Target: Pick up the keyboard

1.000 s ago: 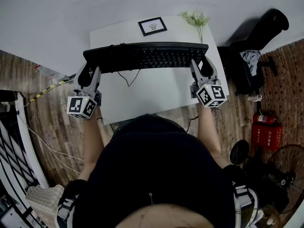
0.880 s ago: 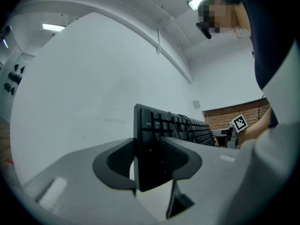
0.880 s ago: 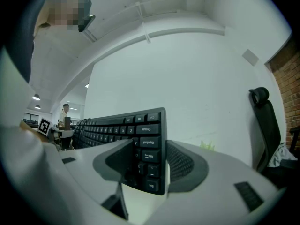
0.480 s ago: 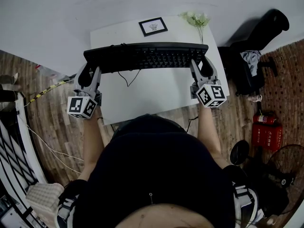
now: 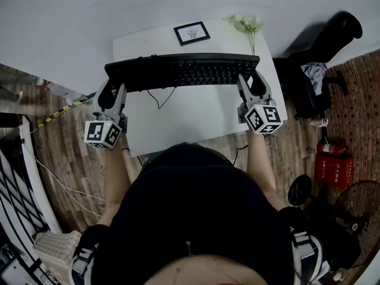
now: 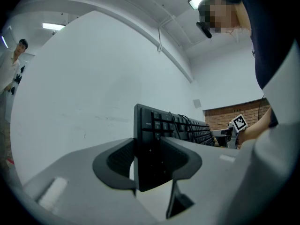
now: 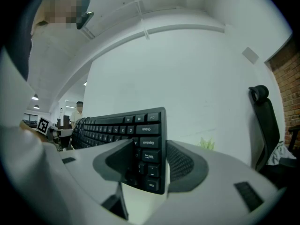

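Because we hold the keyboard [image 5: 181, 70] by nothing more than its two short ends, the likeliest failure is one end slipping out. If our hands drift apart along its length, or one sinks while the other does not, the board would lever against the pads and drop toward the table [image 5: 196, 120]. On the key side the pads bear on keycaps, which we judge can give and rock under pressure, so a loosened squeeze could let it slide. Its thin cable [image 5: 159, 98] dangles in a loop from the middle down over the table. Any swing toward the far edge could, we think, catch it on the picture frame [image 5: 190, 32] or the plant [image 5: 246, 24] standing there. As for the hold itself, the left gripper [image 5: 110, 89] has its jaws closed on the end at our left, one pad on the key face and the other on the back, with the end reaching well in between them. The right gripper [image 5: 252, 83] clamps the opposite end the same way, the outermost column of keys sitting between its jaws. In both gripper views the board stands on its long edge, running straight away from each pair of jaws toward the other, and it appears clear of the table.
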`<state>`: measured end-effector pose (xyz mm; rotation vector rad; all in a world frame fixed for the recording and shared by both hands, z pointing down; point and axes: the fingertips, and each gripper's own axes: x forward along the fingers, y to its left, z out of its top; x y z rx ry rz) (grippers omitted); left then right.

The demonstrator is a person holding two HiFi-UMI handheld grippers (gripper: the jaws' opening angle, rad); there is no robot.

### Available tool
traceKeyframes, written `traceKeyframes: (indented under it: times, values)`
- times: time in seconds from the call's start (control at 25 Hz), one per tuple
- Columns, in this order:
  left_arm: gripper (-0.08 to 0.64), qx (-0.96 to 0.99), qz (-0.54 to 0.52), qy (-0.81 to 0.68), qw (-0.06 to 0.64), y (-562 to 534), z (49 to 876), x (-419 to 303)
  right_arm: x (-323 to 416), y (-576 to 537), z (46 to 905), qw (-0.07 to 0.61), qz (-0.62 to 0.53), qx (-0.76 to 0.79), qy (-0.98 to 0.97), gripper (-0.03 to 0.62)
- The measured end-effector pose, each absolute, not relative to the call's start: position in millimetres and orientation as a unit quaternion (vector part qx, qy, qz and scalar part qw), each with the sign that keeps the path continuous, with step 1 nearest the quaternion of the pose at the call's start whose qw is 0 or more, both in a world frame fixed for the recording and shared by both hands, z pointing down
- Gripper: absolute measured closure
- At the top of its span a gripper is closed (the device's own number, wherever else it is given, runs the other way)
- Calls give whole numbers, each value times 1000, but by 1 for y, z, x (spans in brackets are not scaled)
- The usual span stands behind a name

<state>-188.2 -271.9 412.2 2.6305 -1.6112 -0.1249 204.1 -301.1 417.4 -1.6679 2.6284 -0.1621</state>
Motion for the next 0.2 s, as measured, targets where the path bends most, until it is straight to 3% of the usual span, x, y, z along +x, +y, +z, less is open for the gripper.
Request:
traceKeyframes:
  times: [0.2]
  values:
    - [391, 850, -37, -524, 31, -273, 417, -189, 203, -304, 422, 5, -57, -535, 843, 359]
